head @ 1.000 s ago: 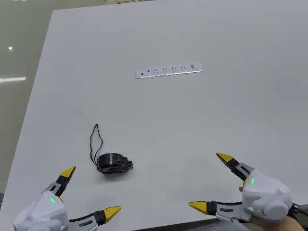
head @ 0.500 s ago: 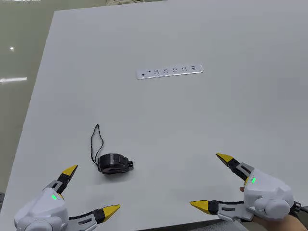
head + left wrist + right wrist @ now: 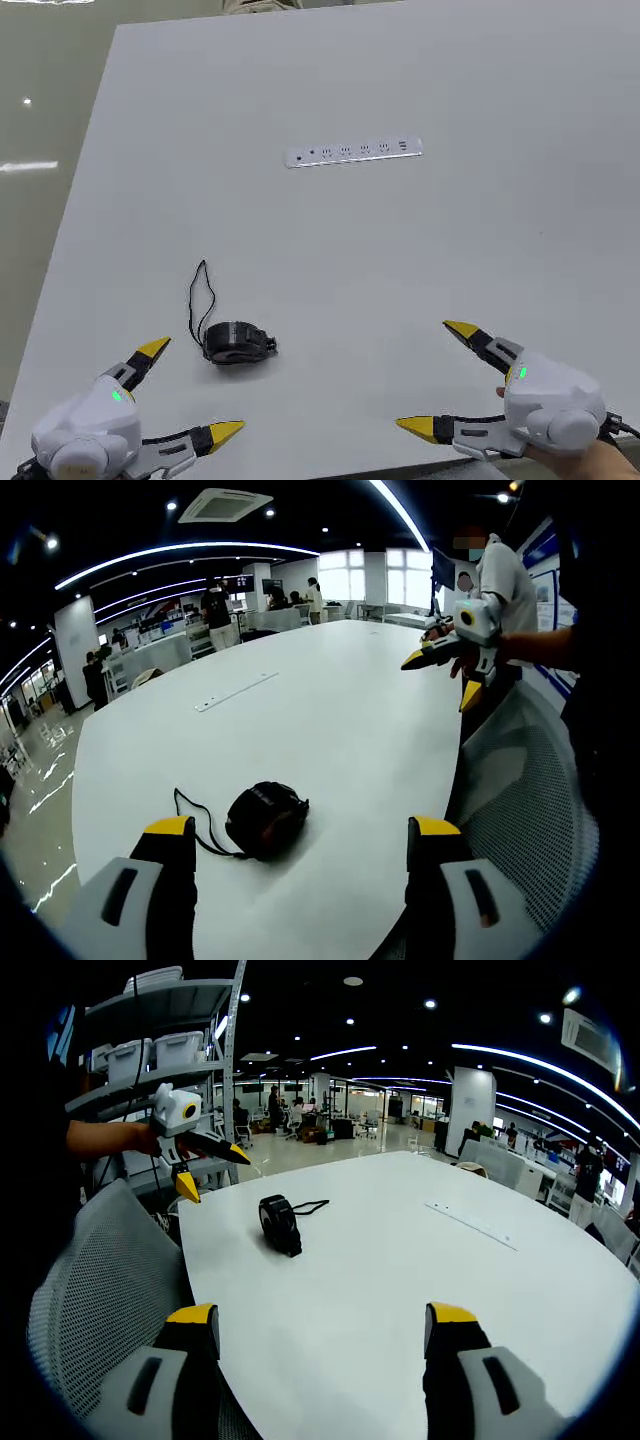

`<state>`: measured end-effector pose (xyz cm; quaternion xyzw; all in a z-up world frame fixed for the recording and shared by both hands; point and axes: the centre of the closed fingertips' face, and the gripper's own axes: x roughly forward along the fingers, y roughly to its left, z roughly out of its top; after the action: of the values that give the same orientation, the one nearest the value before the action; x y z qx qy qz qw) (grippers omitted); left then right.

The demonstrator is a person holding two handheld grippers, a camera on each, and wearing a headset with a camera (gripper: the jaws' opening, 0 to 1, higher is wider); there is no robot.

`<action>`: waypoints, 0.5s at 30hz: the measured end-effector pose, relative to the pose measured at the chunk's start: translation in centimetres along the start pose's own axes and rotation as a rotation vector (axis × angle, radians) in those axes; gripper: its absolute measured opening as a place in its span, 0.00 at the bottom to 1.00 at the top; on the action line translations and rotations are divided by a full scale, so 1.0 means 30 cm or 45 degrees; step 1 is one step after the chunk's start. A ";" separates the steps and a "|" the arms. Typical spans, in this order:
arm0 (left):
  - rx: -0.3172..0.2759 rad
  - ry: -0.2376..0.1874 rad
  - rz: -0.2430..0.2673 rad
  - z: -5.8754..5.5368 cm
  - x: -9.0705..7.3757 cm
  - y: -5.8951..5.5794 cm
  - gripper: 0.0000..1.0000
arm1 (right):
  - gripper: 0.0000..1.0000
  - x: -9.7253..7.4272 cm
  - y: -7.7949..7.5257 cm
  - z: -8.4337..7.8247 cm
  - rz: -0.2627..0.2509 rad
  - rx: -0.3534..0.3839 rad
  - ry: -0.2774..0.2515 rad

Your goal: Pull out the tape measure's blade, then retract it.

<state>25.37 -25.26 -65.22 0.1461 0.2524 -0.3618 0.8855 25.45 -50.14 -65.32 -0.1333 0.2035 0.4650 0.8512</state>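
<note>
Currently both claws gape, empty: left gripper (image 3: 191,390) near the tape measure (image 3: 236,342), right gripper (image 3: 435,377) well apart from it; right gripper view adds shelving (image 3: 165,1002) beyond.

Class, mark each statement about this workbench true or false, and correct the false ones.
1. The tape measure lies on the white table, nearer the left gripper than the right gripper. True.
2. The left gripper is shut on the tape measure. False: its fingers are spread and it is apart from the tape measure.
3. The blade is pulled out across the table. False: only the cord extends from the case.
4. A black cord loops out from the tape measure. True.
5. The power strip lies between the two grippers. False: it lies farther up the table, beyond the tape measure.
</note>
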 end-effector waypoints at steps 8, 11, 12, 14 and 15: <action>0.035 0.019 -0.062 0.003 0.015 0.007 0.79 | 0.82 0.018 -0.004 0.012 0.047 -0.045 -0.001; 0.057 0.026 -0.080 0.005 0.020 0.012 0.75 | 0.80 0.026 -0.007 0.016 0.065 -0.058 -0.004; 0.065 0.028 -0.086 0.006 0.024 0.014 0.74 | 0.79 0.029 -0.008 0.017 0.073 -0.066 -0.005; 0.077 0.032 -0.094 0.009 0.029 0.017 0.73 | 0.78 0.034 -0.009 0.017 0.085 -0.078 -0.004; 0.086 0.039 -0.103 0.008 0.033 0.019 0.72 | 0.77 0.038 -0.007 0.017 0.098 -0.085 0.000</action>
<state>26.47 -25.53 -65.52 0.1711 0.2591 -0.4034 0.8607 26.31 -49.20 -65.39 -0.1536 0.1928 0.5039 0.8278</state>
